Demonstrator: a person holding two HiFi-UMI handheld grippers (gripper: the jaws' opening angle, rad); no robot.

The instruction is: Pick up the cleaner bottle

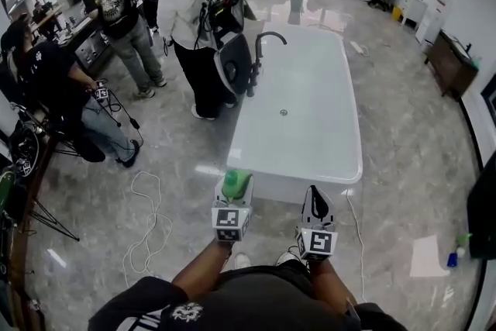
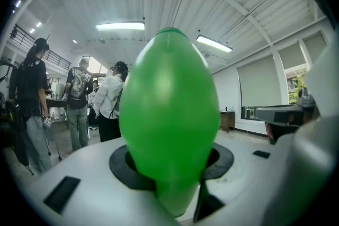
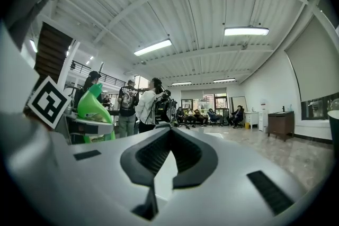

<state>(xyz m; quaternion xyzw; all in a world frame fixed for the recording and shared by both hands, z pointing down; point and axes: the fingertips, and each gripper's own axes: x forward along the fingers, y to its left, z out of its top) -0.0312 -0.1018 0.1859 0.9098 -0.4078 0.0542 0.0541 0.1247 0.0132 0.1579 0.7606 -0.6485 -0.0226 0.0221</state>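
A: Cleaner bottle [image 2: 169, 114], where is it?
B: Clamped between the left tool's [image 1: 234, 191] jaws, up in the air before the bathtub's [image 1: 310, 116] near end. From the head view only its green top shows; the base is hidden.
A: Right tool [image 1: 315, 203]?
B: Jaws together, holding nothing.
A: Room?
B: People [image 1: 194, 27] crowd the tub's left; the floor [image 1: 418, 167] right of it lies open.
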